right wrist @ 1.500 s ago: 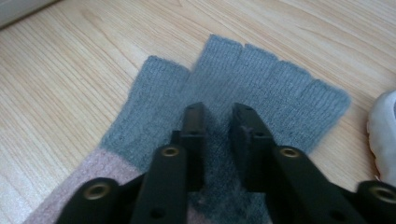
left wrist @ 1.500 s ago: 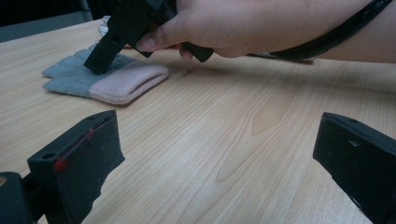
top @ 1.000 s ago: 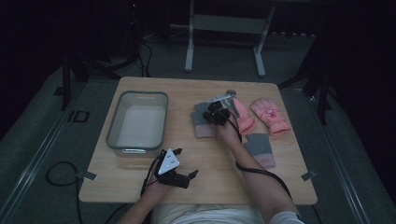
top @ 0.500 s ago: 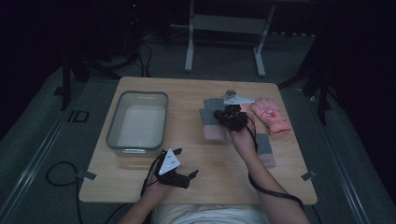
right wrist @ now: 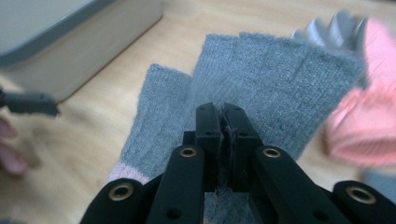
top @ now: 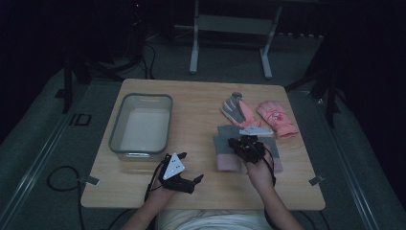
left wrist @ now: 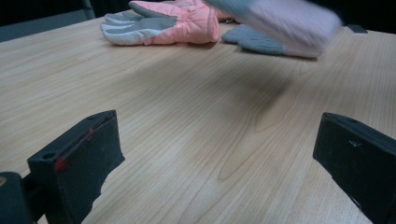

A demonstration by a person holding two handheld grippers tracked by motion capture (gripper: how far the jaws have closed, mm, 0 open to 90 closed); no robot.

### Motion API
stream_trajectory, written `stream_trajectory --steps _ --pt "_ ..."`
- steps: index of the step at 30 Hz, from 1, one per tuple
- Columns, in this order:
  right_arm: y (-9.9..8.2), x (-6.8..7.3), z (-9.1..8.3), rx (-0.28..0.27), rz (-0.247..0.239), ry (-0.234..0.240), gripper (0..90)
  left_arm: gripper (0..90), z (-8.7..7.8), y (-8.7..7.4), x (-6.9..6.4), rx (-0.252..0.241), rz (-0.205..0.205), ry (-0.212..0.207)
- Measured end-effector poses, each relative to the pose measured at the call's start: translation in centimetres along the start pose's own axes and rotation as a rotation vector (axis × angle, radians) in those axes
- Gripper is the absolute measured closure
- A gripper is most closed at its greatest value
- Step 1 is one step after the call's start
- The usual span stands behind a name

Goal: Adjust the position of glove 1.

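Note:
A grey knit glove (top: 224,149) with a pink cuff hangs from my right gripper (top: 239,143), a little above the table's right middle. In the right gripper view the jaws (right wrist: 223,116) are pressed together on its grey knit (right wrist: 275,70). A second grey knit glove (top: 274,155) lies flat beside and partly under that hand. Two pink ski gloves (top: 239,111) (top: 277,120) lie farther back. My left gripper (top: 190,166) rests open near the front edge, with bare wood between its jaws (left wrist: 217,158). From there the lifted glove (left wrist: 289,18) shows blurred.
A grey rectangular bin (top: 139,127) stands at the left of the wooden table (top: 191,100); its wall (right wrist: 70,42) is in the right gripper view. A metal stand's legs (top: 230,43) are on the floor beyond the far edge.
My right gripper has come back toward the near edge and slightly rightward, carrying the grey knit glove off the spot by the pink gloves. The left gripper has stayed put.

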State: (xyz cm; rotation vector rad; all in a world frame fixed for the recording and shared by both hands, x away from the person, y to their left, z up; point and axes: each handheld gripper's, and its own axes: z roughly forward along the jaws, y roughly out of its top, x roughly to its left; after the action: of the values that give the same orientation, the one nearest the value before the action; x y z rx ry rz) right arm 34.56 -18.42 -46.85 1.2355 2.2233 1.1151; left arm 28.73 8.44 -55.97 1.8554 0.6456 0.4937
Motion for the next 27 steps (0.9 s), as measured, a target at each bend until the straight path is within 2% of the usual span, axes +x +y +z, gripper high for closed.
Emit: stream_trajectory --steps 2,5,6,8,11,17,20,24,27 --pt "-1.6 0.1 0.5 0.029 0.014 0.008 86.0 0.7 0.0 0.0 0.0 0.002 0.0 0.0" --pt "-1.9 0.1 0.6 0.038 0.013 0.004 86.0 0.7 0.0 0.0 0.0 0.002 0.004 0.0" --pt "-3.0 0.0 1.2 0.057 0.022 0.011 86.0 0.7 0.0 0.0 -0.1 0.0 0.001 0.001" --pt "-3.5 0.0 1.7 0.065 0.011 0.008 85.9 0.7 0.0 0.0 0.0 -0.001 -0.001 0.0" --pt "-4.1 -0.2 2.5 0.083 0.025 0.014 86.0 0.7 0.0 0.0 0.0 -0.001 -0.002 0.0" --pt "-5.2 -0.6 4.3 0.108 0.046 0.028 85.8 0.7 0.0 0.0 -0.1 0.001 0.004 0.002" --pt "-5.3 -0.7 4.6 0.103 0.041 0.026 85.7 0.7 0.0 0.0 -0.1 0.002 0.004 0.002" --pt "-5.9 -1.2 5.3 0.115 0.06 0.018 83.4 0.7 0.0 0.0 -0.1 0.003 0.004 0.001" --pt "-6.0 -1.2 5.4 0.103 0.047 0.016 82.1 0.7 0.0 0.0 -0.1 0.003 0.003 0.001"
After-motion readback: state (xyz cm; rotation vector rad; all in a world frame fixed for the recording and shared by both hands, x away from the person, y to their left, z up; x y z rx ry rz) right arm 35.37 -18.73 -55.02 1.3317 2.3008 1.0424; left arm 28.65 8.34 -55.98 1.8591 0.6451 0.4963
